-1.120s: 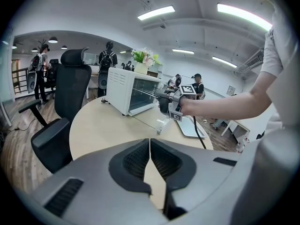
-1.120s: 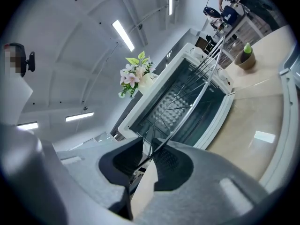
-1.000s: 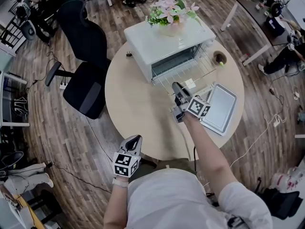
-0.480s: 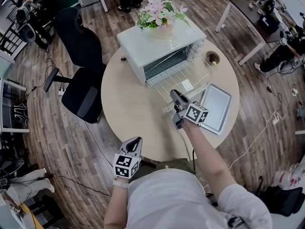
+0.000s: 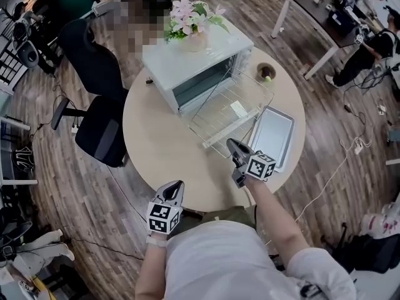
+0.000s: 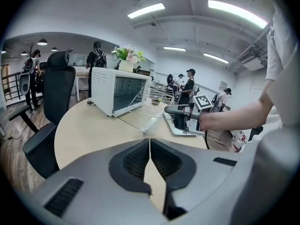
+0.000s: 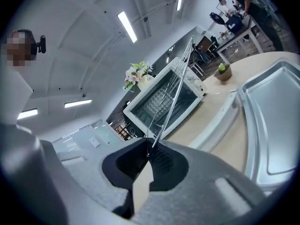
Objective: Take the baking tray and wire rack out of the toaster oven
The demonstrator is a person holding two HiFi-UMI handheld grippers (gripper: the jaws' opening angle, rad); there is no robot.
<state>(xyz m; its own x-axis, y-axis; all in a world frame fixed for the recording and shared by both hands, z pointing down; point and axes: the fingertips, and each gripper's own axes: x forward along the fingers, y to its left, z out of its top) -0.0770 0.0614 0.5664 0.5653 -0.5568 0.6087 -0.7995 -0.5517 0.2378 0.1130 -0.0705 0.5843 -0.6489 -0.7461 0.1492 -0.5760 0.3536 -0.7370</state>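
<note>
The white toaster oven [image 5: 181, 64] stands at the back of the round table [image 5: 156, 155] with its door down. The wire rack [image 5: 228, 108] sticks far out of it over the door, toward me. My right gripper [image 5: 230, 144] is at the rack's near edge; in the right gripper view the rack's wire [image 7: 166, 111] runs into the jaws, which are closing on it [image 7: 149, 151]. The empty baking tray [image 5: 273, 136] lies on the table to the right of the rack. My left gripper [image 5: 177, 186] hovers at the table's front edge, shut and empty [image 6: 150, 142].
A pot of flowers [image 5: 190, 20] sits on top of the oven. A small bowl [image 5: 265, 72] stands behind the tray. A black office chair [image 5: 97, 127] is at the table's left. People and desks are at the far right [image 5: 369, 42].
My right gripper has drawn back toward me and the wire rack has come further out of the oven with it. The left gripper stayed by the table's front edge, still shut.
</note>
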